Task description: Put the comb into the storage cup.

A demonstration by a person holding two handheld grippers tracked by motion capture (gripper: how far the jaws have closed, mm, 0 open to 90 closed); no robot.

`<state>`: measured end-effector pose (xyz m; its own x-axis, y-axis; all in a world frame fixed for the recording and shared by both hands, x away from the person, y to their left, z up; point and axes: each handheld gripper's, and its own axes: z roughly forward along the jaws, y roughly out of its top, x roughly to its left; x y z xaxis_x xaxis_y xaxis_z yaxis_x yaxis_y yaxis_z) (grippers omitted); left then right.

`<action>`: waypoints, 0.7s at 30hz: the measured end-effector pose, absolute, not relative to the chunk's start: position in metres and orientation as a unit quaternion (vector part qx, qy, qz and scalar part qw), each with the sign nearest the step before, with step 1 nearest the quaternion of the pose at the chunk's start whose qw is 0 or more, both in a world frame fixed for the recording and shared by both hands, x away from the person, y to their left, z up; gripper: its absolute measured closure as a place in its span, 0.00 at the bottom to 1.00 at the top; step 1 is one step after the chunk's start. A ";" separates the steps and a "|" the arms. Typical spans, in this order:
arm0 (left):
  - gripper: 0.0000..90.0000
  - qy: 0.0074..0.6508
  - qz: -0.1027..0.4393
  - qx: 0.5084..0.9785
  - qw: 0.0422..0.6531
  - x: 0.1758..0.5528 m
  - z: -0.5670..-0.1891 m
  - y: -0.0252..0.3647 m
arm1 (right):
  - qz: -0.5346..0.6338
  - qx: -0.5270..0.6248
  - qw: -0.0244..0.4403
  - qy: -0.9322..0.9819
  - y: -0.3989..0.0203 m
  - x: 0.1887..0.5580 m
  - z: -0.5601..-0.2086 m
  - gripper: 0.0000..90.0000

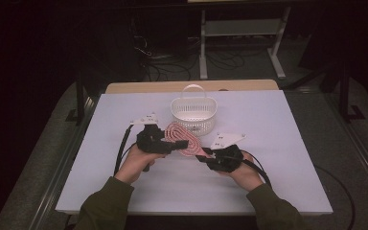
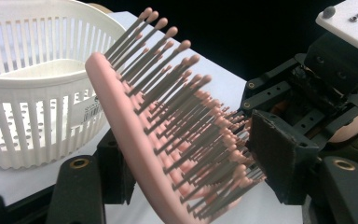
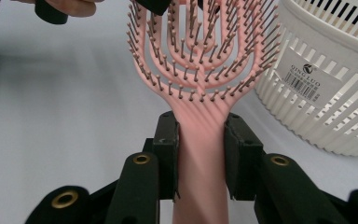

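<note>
R gripper jaws clamp pink hairbrush handle beside basket

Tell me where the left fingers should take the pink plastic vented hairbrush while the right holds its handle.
Grip the pink plastic vented hairbrush at the far end of its head, one pad on the smooth back, the other against the bristle tips, coming in from the end opposite the handle. The right gripper already clamps the narrow handle, so the head is the free part. The bristles will likely give, so close gently. The white slotted plastic basket stands close behind.
</note>
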<state>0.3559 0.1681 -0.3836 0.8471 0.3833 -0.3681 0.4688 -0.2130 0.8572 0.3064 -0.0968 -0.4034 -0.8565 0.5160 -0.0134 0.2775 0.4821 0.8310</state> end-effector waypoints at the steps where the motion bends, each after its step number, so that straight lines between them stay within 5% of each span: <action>1: 0.44 0.274 -0.037 0.778 0.564 0.356 -0.383 0.168 | 0.452 0.235 0.133 0.850 -0.097 0.307 -0.404 0.76; 21: 0.60 0.270 -0.053 0.773 0.571 0.355 -0.381 0.169 | 0.441 0.230 0.136 0.857 -0.091 0.306 -0.407 0.76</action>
